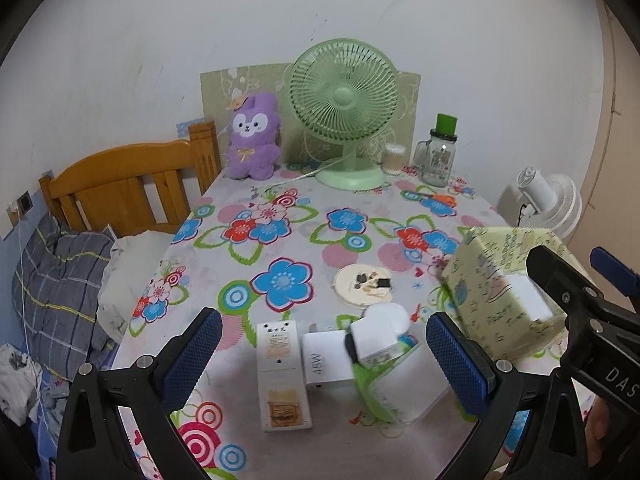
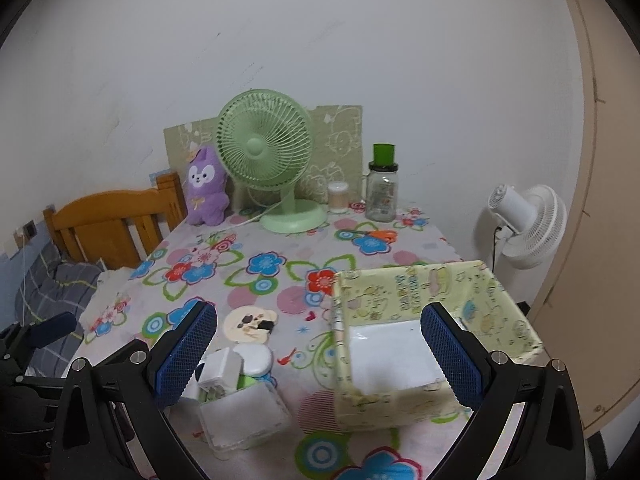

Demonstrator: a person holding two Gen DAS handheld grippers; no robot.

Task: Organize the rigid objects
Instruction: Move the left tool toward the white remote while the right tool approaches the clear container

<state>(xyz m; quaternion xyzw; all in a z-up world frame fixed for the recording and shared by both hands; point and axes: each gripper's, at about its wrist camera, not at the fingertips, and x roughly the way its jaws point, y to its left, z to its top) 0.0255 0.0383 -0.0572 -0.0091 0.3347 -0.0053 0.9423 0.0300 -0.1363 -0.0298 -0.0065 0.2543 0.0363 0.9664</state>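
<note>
Several small rigid objects lie on the floral tablecloth [image 1: 280,240]: a long white power strip [image 1: 282,376], a white 45W charger [image 1: 324,362], a small white cube plug [image 1: 374,340], a clear plastic case [image 2: 244,416] and a round white compact [image 2: 254,358]. A pale yellow-green patterned storage box [image 2: 432,332] stands open at the right; it also shows in the left wrist view [image 1: 504,288]. My left gripper [image 1: 322,352] is open above the power strip and charger. My right gripper [image 2: 318,352] is open, its right finger over the box.
At the back stand a green desk fan [image 1: 344,112], a purple plush toy [image 1: 252,140], a glass jar with a green lid [image 1: 440,152] and a cotton-swab tub [image 1: 394,158]. A round coaster [image 1: 364,284] lies mid-table. A wooden bed [image 1: 120,188] is left, a white fan [image 2: 528,224] right.
</note>
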